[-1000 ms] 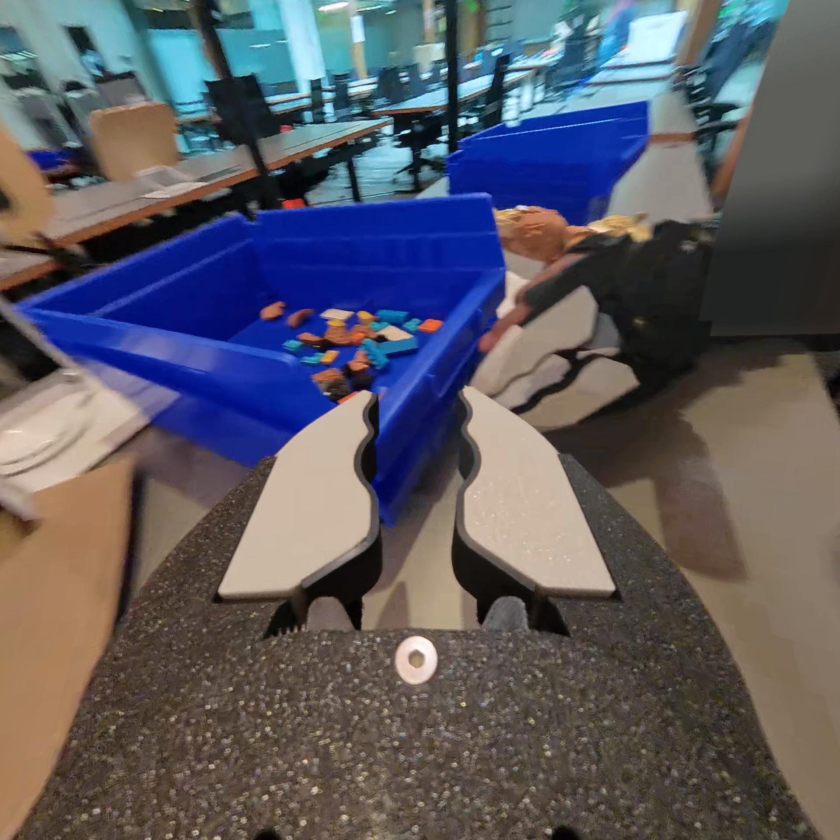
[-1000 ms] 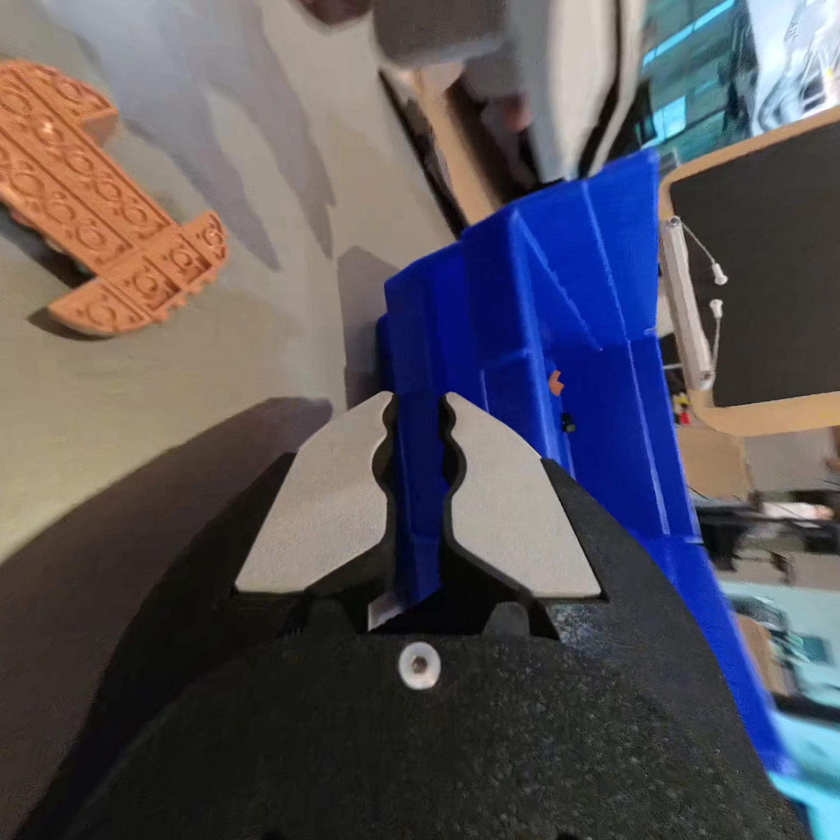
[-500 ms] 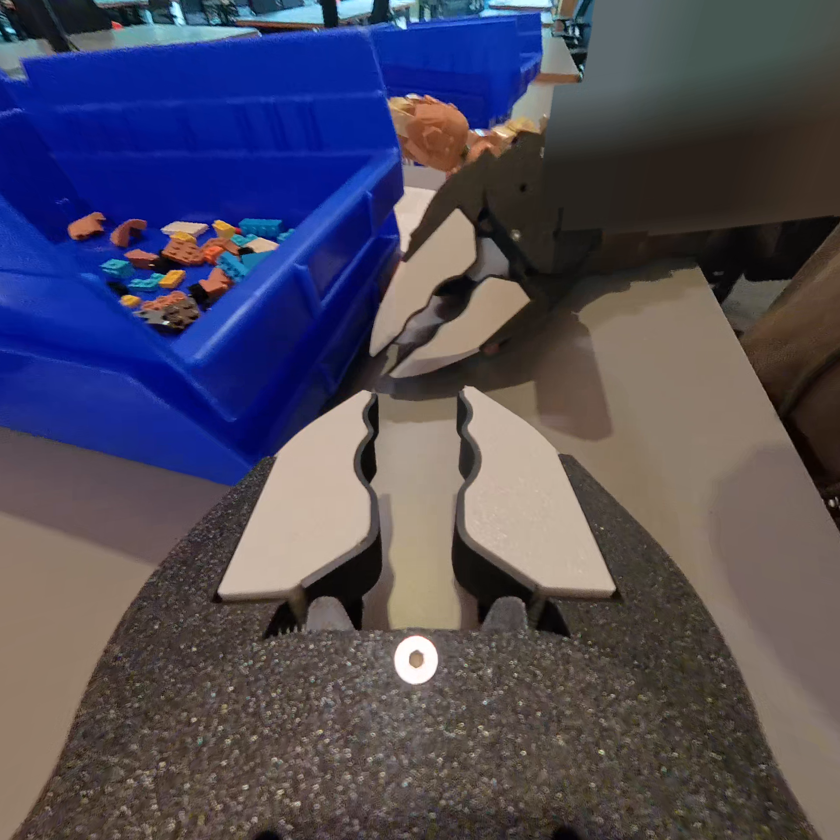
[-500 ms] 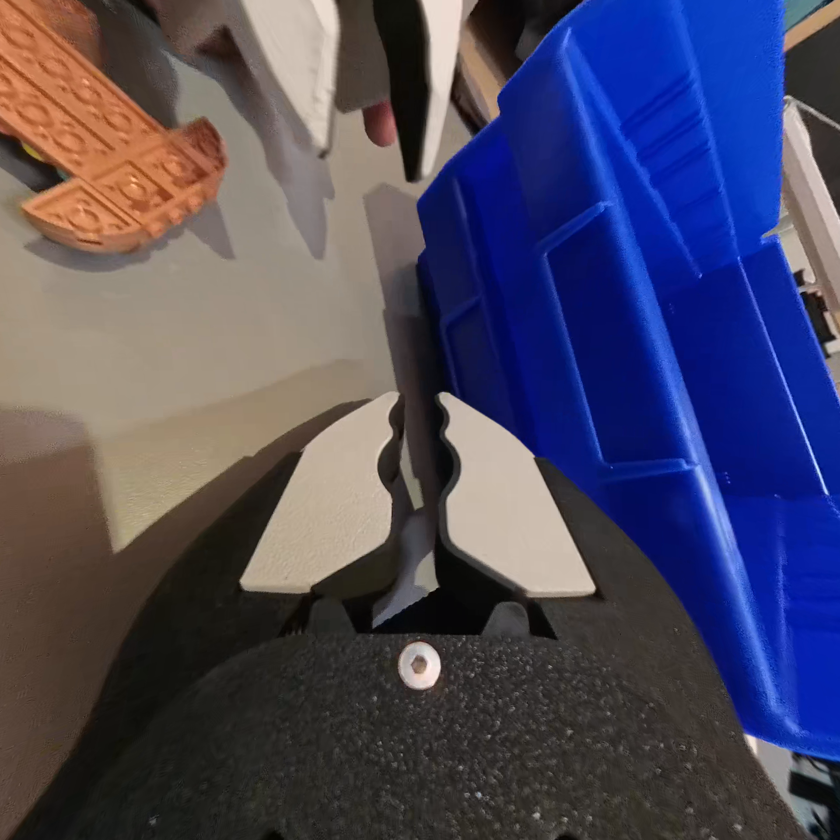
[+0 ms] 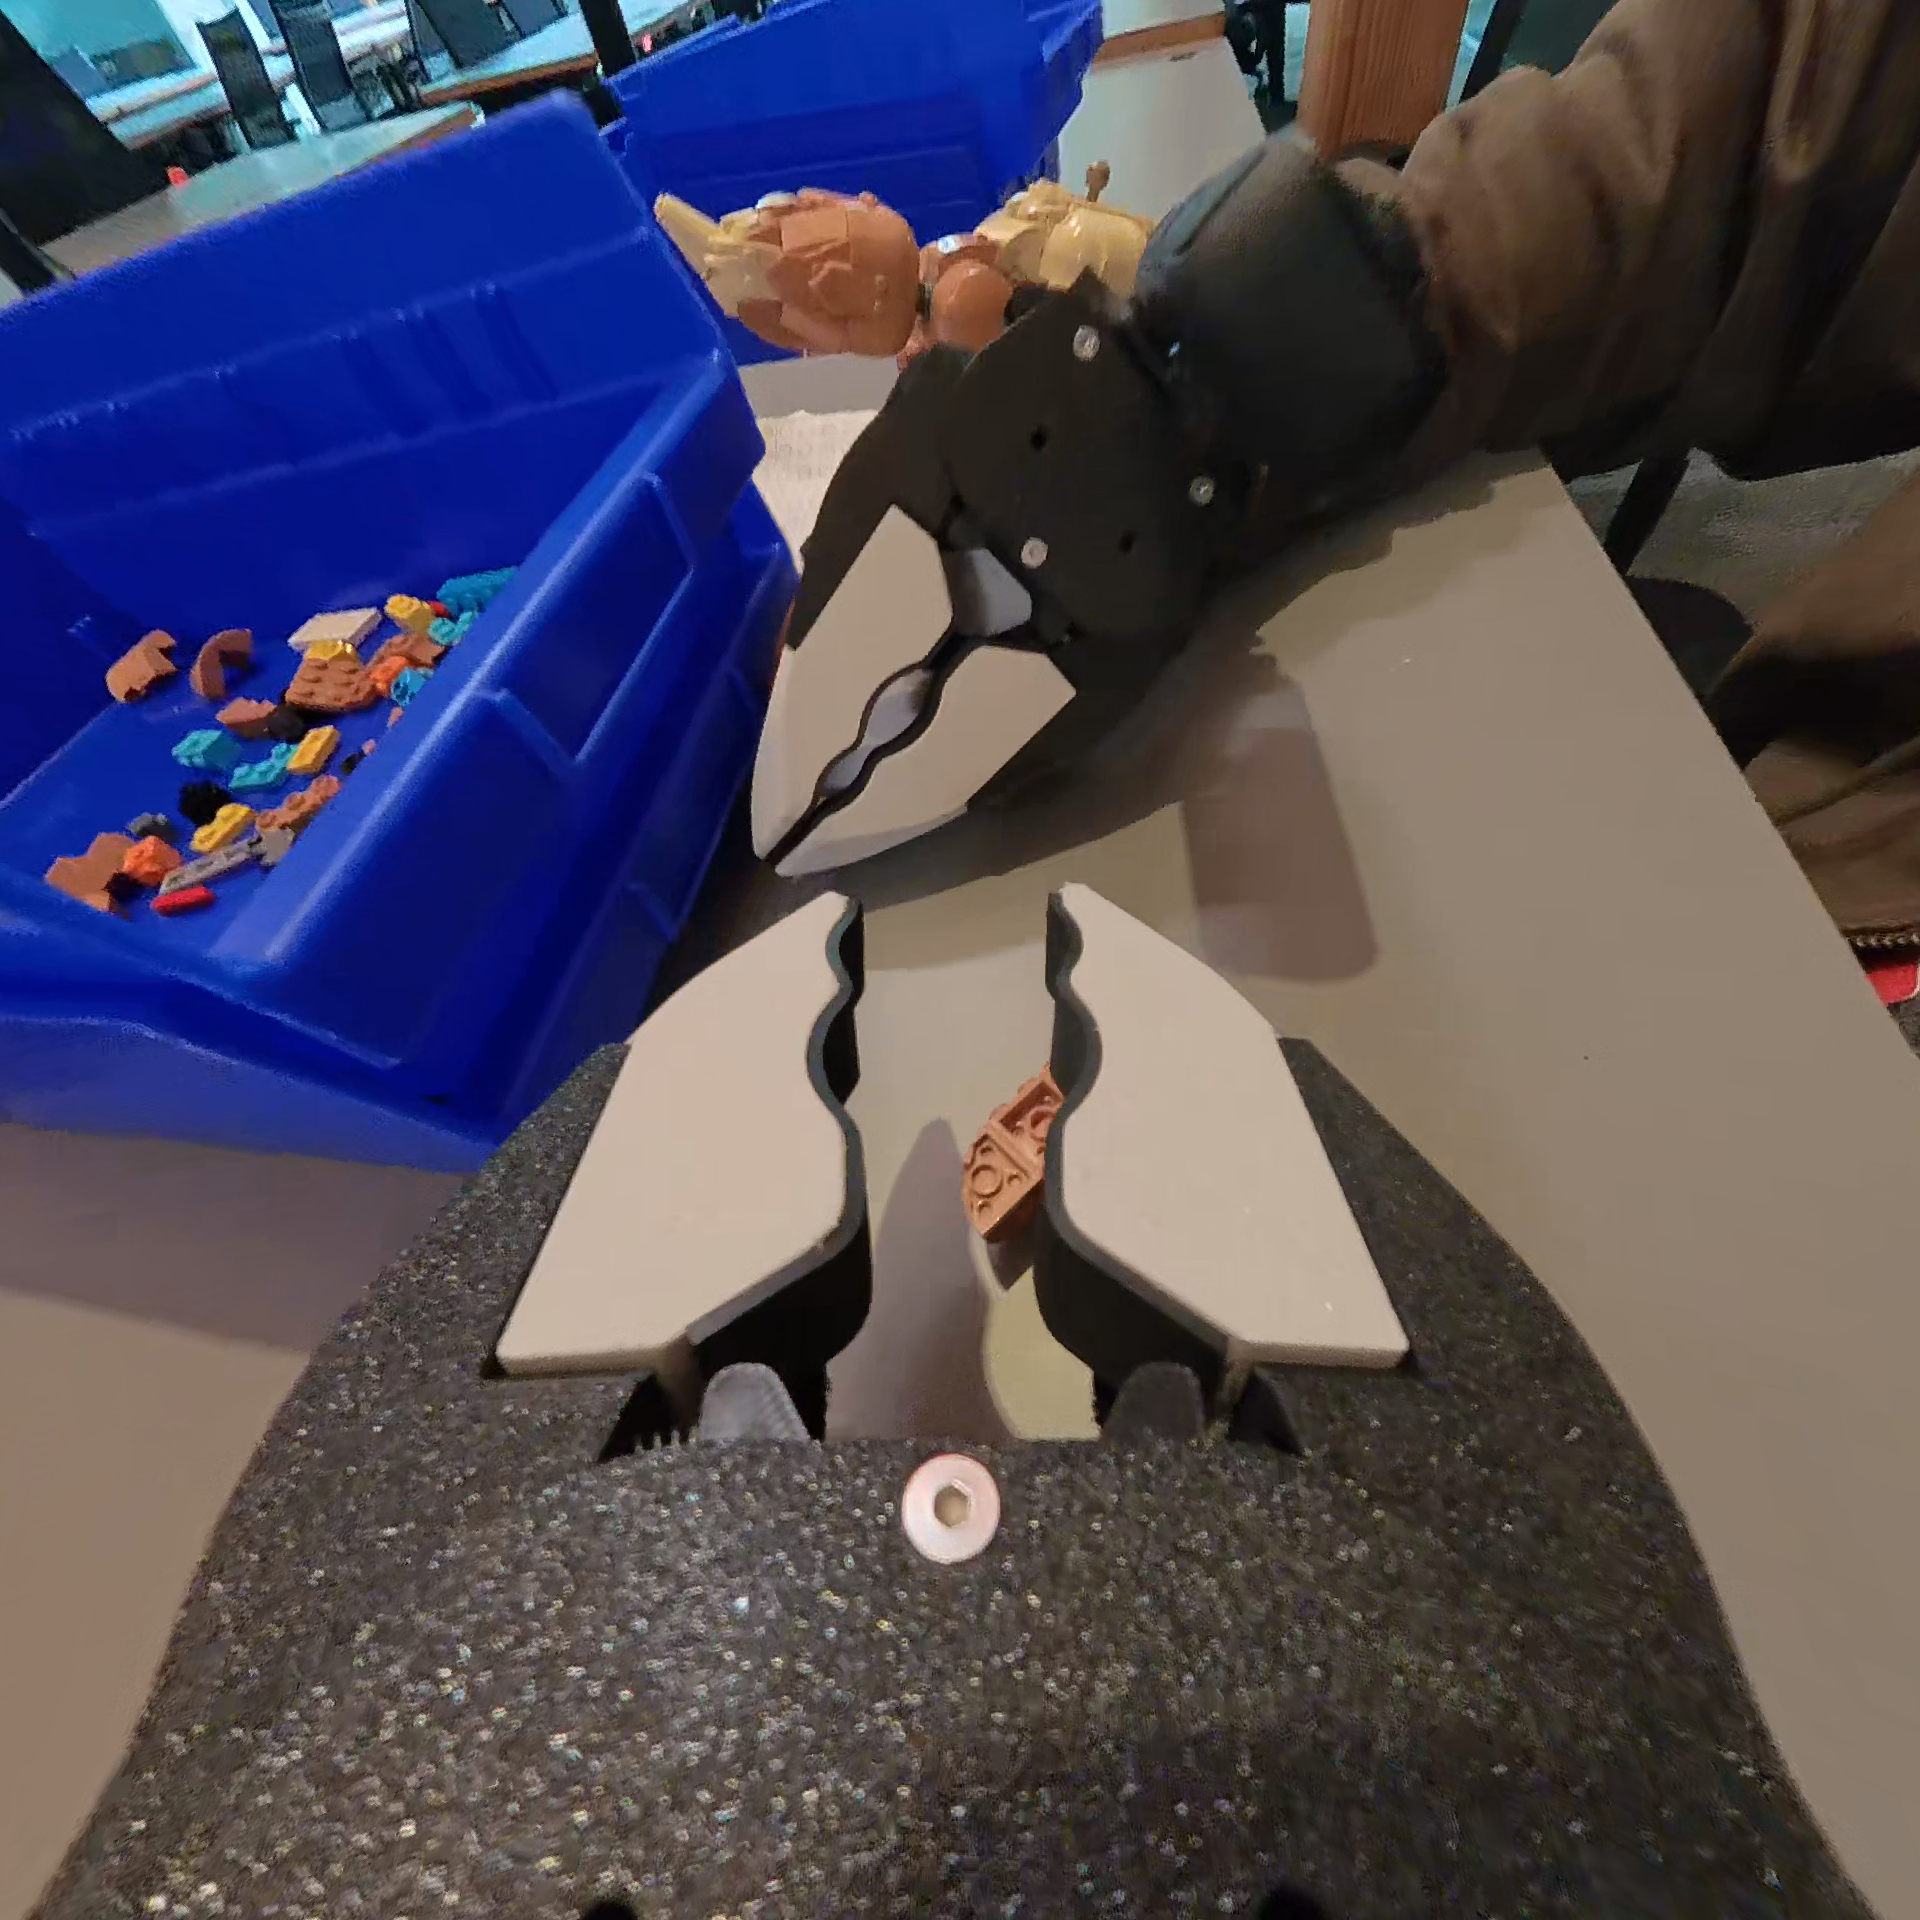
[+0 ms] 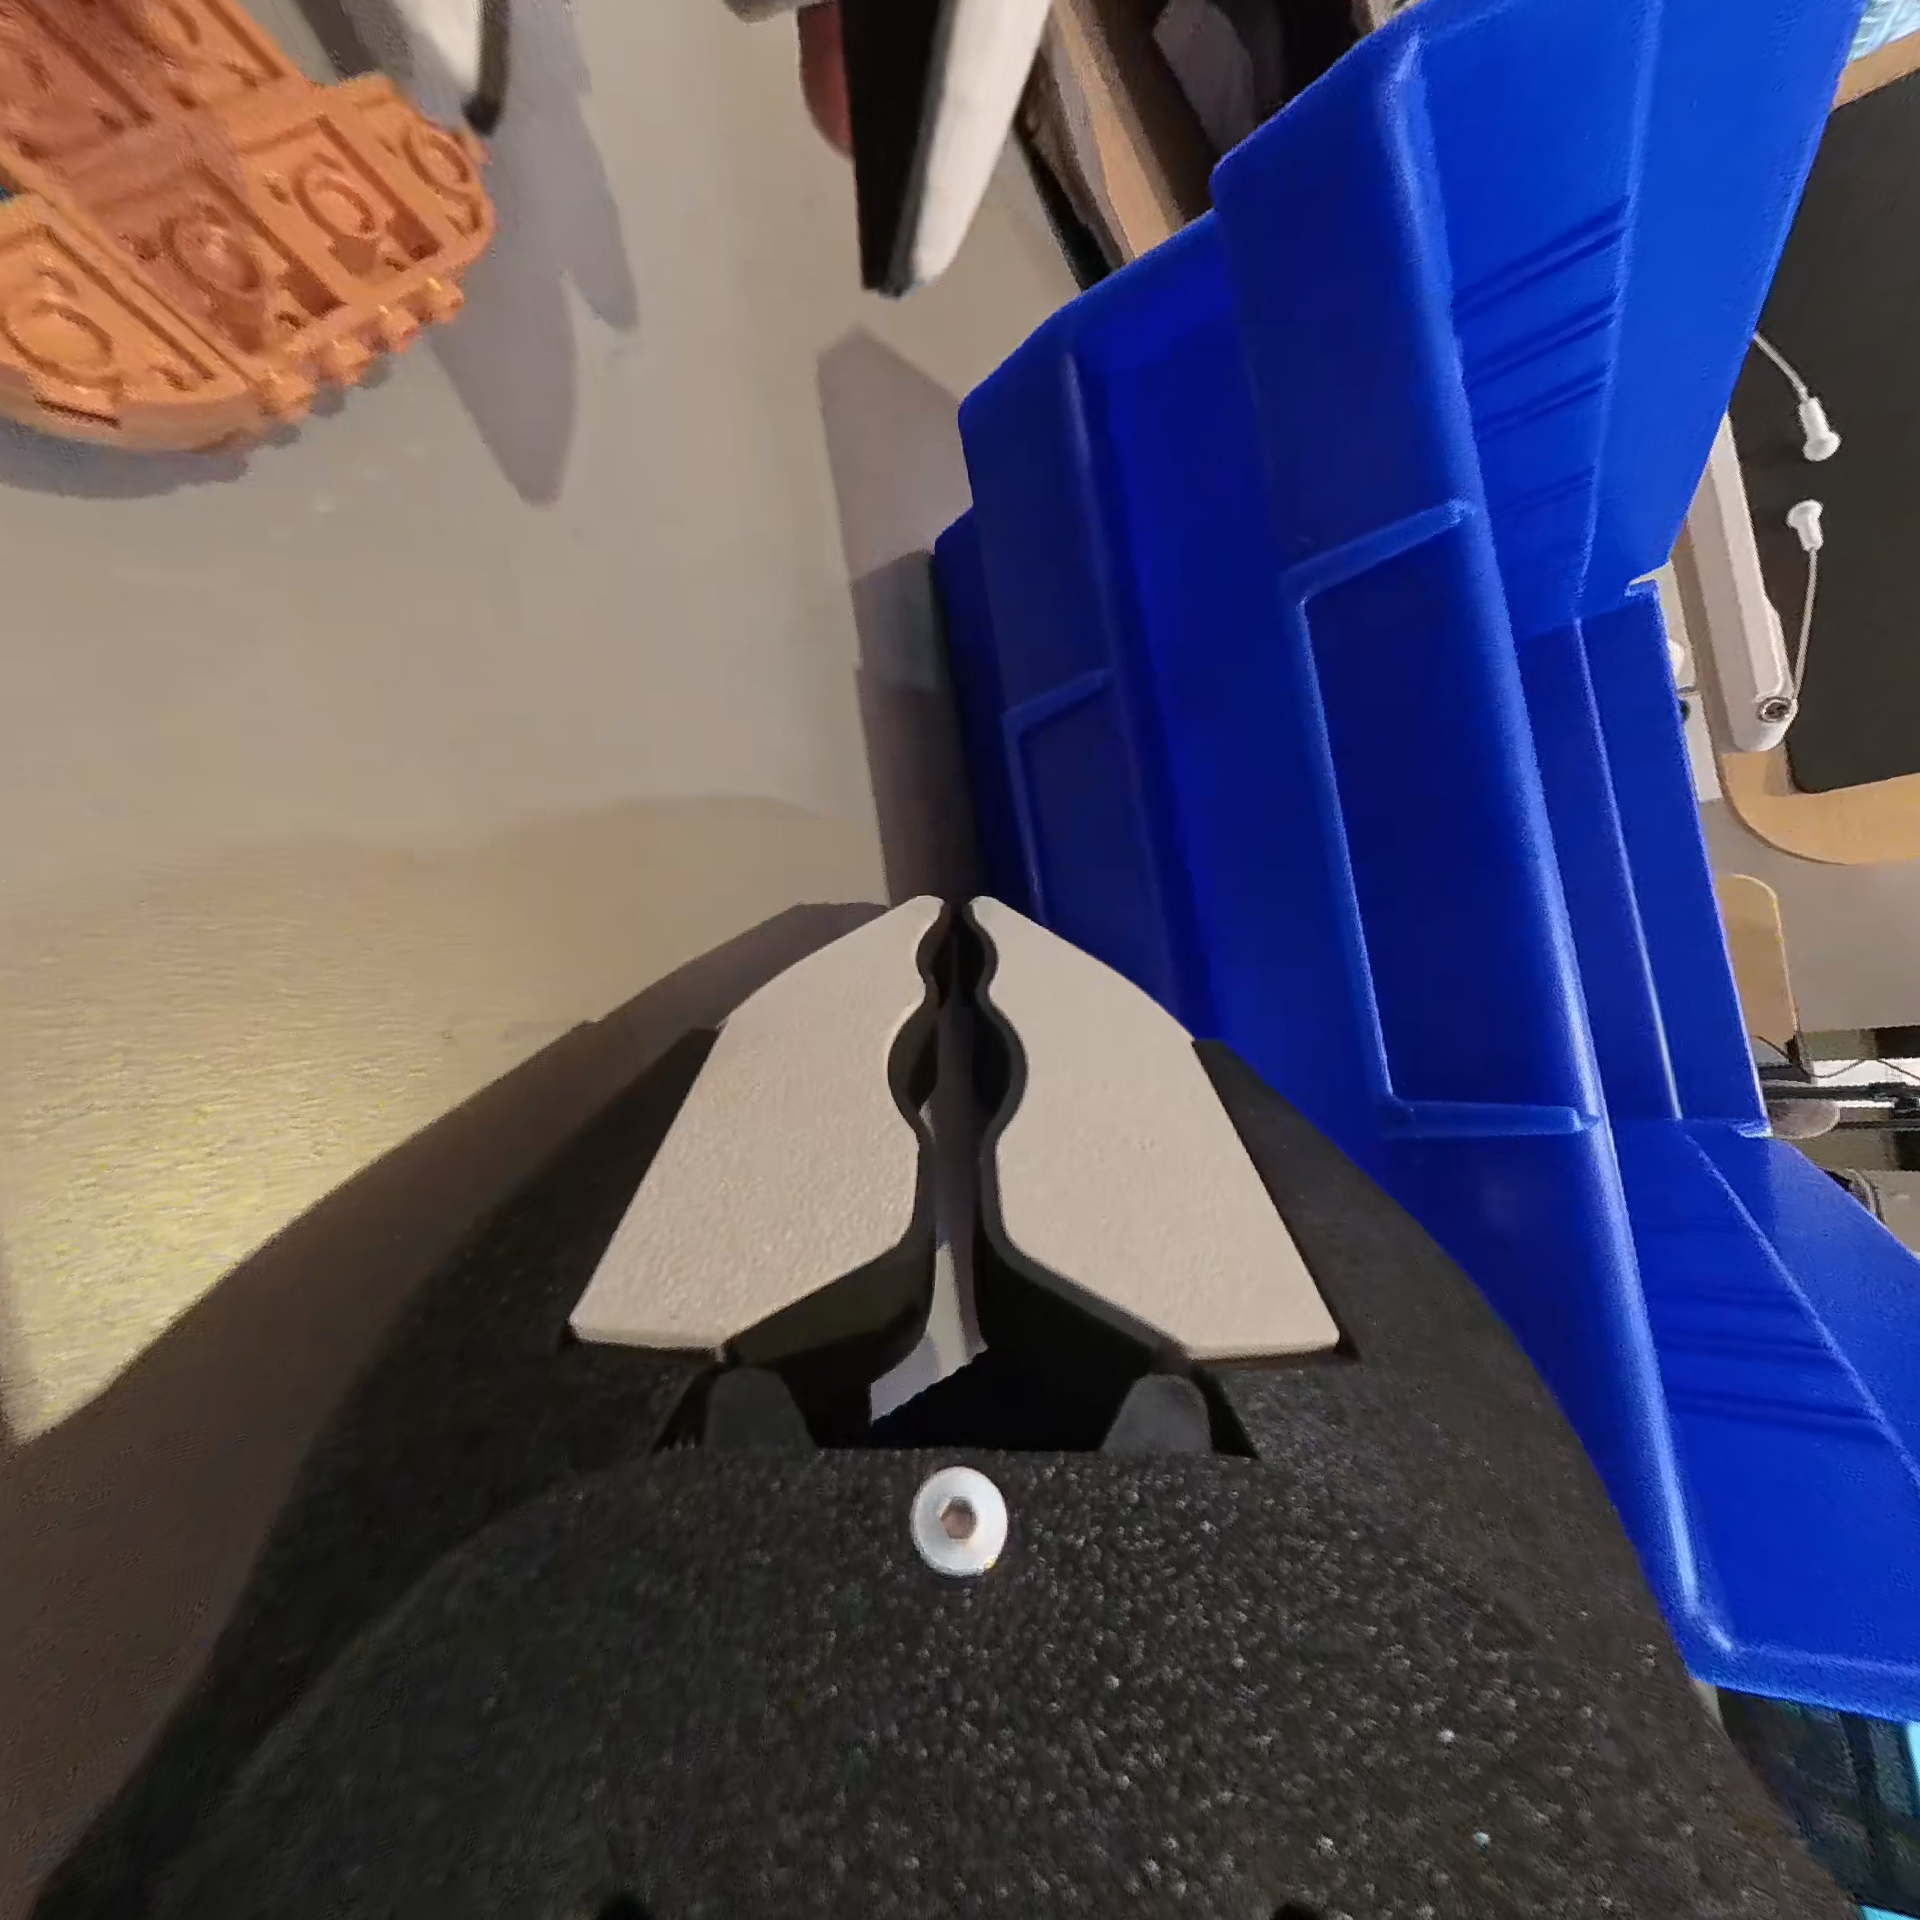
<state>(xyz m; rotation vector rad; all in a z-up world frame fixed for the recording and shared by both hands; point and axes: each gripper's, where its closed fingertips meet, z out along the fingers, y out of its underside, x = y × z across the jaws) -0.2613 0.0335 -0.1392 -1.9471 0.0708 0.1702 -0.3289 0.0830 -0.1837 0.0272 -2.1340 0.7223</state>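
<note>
subject: bench with the blue bin [image 5: 582,790] as reference point.

left gripper [image 5: 951,904]: tongs stand apart, just beside the bin's near corner, above the grey table [image 5: 1455,935]. a small brown studded piece [image 5: 1008,1164] sits in the gap between them, tilted, close against the inner edge of the finger farther from the bin. whether it touches that finger cannot be told. the finger nearer the bin is clear of it. the piece is not clamped.

right gripper [image 5: 790,847]: tongs together, tips low to the table and just beside the bin's side wall, a short way beyond the left gripper's tips. nothing is seen between them. its own view confirms the fingers meet at the tip [image 6: 956,909], with the bin wall [image 6: 1351,727] close alongside. a gloved hand [image 5: 1278,343] and brown sleeve [image 5: 1662,208] carry it.

contents of the bin: loose small bricks [image 5: 260,727], brown, teal, yellow and orange, scattered on its floor.

beyond the bin: a tan and brown brick-built model [image 5: 831,270] on the table, and behind it a second blue bin [image 5: 883,104].

away from the bin, in the right wrist view: a larger orange-brown studded plate [image 6: 208,260] lies flat on the table, well apart from both grippers' tips.
</note>
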